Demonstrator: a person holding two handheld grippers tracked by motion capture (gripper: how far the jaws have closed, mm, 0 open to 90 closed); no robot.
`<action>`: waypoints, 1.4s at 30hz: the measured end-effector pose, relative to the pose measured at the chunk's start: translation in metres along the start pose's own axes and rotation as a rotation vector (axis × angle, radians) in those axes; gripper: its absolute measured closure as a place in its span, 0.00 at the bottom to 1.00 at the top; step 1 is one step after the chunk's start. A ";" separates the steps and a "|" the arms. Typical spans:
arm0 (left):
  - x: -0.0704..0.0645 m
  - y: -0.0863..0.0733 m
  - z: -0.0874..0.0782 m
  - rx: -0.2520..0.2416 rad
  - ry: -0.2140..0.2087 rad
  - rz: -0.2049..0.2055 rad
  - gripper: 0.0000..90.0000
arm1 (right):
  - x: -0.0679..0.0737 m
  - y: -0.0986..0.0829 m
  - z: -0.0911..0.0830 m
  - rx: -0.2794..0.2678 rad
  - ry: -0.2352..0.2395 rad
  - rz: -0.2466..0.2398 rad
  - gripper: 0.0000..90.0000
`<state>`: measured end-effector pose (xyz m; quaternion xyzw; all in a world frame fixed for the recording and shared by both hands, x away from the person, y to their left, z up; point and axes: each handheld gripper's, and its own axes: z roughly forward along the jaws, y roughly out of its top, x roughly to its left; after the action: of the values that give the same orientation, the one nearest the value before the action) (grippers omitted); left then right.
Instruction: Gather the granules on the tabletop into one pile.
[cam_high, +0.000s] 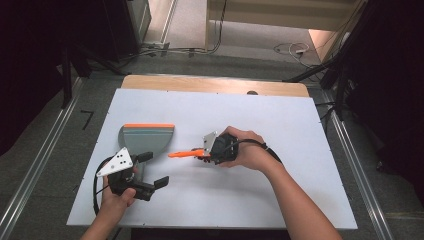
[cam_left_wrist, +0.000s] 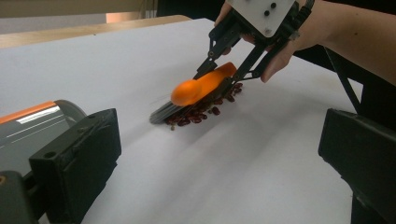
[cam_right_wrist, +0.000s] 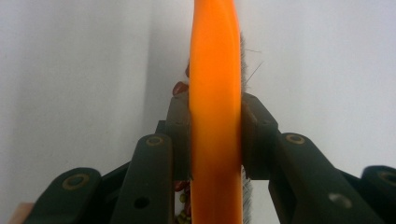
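A grey dustpan (cam_high: 147, 137) with an orange edge lies on the white table (cam_high: 280, 125), left of centre. My left gripper (cam_high: 154, 170) sits just in front of it, open, with nothing between its jaws (cam_left_wrist: 217, 158); the dustpan's handle (cam_left_wrist: 42, 119) lies beside the left jaw. My right gripper (cam_high: 205, 152) is shut on the handle of an orange brush (cam_high: 186, 154), which points left toward the dustpan. The brush (cam_left_wrist: 198, 86) is tilted, and its grey bristles (cam_left_wrist: 163, 112) touch a small heap of dark red beans (cam_left_wrist: 201, 112). In the right gripper view the handle (cam_right_wrist: 215, 70) is clamped between the pads.
The table's wooden far edge (cam_high: 215, 84) shows beyond the white sheet. Metal rails (cam_high: 350, 150) run along both sides on the floor, and cables (cam_high: 290, 49) lie on the floor at the back. Dark equipment (cam_high: 385, 75) stands at the right.
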<state>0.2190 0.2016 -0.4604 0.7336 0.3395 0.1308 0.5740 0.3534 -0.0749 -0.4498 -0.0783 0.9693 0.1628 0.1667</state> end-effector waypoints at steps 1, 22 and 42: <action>0.000 0.000 0.000 0.001 0.000 0.000 0.00 | -0.001 0.002 -0.002 -0.009 -0.041 -0.009 0.75; 0.002 0.002 -0.011 -0.058 0.053 0.008 0.00 | -0.018 0.021 -0.033 -0.150 0.082 0.677 0.76; 0.004 0.002 -0.010 -0.048 0.051 0.006 0.00 | -0.029 0.010 0.018 -0.117 0.317 1.149 0.77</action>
<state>0.2162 0.2115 -0.4562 0.7169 0.3487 0.1594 0.5823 0.3838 -0.0566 -0.4523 0.4260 0.8589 0.2663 -0.0993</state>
